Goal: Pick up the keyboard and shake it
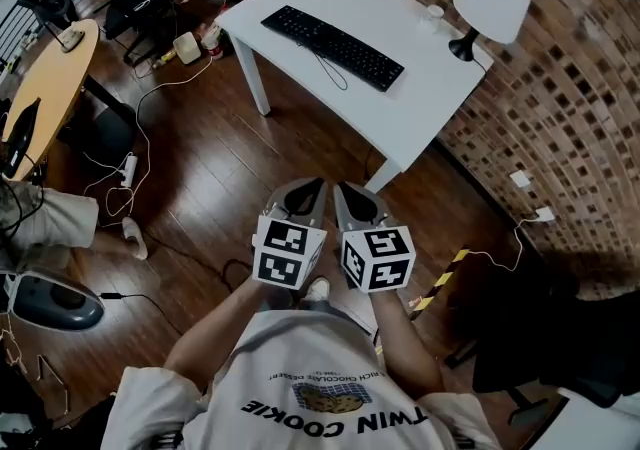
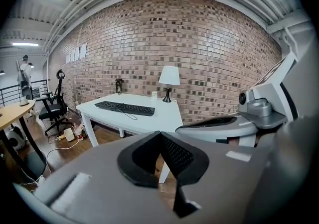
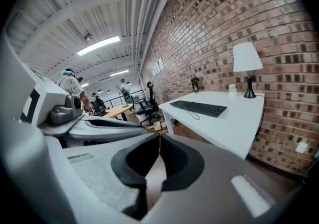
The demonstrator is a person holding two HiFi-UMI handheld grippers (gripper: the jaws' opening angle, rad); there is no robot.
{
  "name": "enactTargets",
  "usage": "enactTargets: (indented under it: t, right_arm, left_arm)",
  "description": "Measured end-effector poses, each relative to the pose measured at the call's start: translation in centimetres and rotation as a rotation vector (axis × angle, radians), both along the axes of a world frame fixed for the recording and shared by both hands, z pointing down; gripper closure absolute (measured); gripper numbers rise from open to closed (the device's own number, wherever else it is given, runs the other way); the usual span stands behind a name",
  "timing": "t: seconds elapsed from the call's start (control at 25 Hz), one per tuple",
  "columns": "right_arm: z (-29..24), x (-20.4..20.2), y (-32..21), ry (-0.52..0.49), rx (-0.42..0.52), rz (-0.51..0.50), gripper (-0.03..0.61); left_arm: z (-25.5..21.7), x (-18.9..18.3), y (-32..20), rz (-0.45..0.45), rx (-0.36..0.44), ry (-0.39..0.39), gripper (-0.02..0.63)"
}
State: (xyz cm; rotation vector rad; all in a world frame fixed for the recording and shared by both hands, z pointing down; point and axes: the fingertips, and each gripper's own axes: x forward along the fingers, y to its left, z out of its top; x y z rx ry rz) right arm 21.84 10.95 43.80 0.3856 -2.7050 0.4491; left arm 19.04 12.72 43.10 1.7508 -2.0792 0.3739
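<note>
The grey left gripper has its two black-padded jaws pressed together with nothing between them. The matching right gripper is closed and empty too. They sit just beside each other in front of the person's chest, over the dark wooden plank floor, tips pointing towards the white rectangular table. The flat black keyboard lies on that tabletop, well apart from both grippers, with its thin cable looping off its near edge. A white-shaded lamp on a black base stands at the table's end by the brick wall.
</note>
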Motion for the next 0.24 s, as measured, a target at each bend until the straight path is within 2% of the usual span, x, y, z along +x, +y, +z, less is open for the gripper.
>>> enactTargets:
  t: [0.24]
  right_arm:
    - [-0.38, 0.62, 0.92, -0.004, 0.006, -0.003, 0.572]
  left_arm:
    - [-0.12, 0.91, 0.92, -0.001, -0.008, -0.003, 0.606]
